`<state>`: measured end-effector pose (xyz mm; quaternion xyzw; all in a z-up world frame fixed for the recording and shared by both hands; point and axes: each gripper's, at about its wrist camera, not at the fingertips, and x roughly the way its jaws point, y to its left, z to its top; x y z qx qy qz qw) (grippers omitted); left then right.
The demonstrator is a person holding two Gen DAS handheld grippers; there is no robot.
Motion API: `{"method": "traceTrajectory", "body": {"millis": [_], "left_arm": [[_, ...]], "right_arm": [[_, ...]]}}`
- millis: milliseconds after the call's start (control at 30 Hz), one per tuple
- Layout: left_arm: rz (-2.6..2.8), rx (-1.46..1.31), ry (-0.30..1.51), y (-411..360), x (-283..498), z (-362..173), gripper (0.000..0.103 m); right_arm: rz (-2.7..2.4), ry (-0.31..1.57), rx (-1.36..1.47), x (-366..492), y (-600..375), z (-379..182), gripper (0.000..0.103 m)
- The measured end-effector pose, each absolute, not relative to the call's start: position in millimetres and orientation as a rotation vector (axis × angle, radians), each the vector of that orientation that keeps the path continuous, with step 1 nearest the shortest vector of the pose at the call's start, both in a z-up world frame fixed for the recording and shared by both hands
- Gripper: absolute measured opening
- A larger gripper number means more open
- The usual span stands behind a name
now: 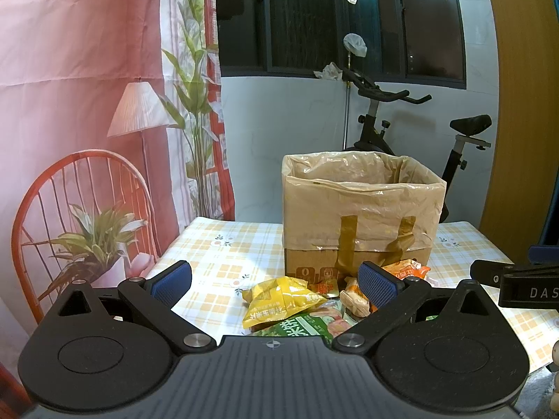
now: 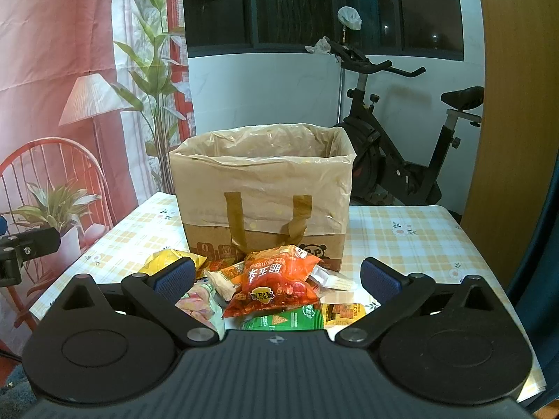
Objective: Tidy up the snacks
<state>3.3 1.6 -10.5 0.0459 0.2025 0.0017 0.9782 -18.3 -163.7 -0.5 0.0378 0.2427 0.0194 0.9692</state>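
Observation:
A cardboard box (image 1: 360, 216) lined with a tan plastic bag stands on the checked table; it also shows in the right wrist view (image 2: 262, 192). A pile of snack packets lies in front of it: a yellow packet (image 1: 279, 300), a green packet (image 1: 300, 328), and an orange-red packet (image 2: 279, 282). My left gripper (image 1: 276, 282) is open and empty above the yellow packet. My right gripper (image 2: 277, 279) is open and empty above the orange-red packet. The box's inside is hidden.
The table (image 2: 401, 230) has a yellow checked cloth. An exercise bike (image 2: 401, 132) stands behind it by a dark window. A printed curtain (image 1: 87, 104) hangs at the left. The right gripper's body (image 1: 517, 286) shows at the left wrist view's right edge.

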Motion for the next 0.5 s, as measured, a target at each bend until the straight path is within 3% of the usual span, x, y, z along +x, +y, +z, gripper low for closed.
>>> {"method": "traceTrajectory", "body": {"millis": [500], "left_arm": [[-0.001,0.082,0.411,3.8,4.6,-10.1,0.102]], "right_arm": [[0.039,0.492,0.077,-17.8,-163.7,-0.4,0.103]]}}
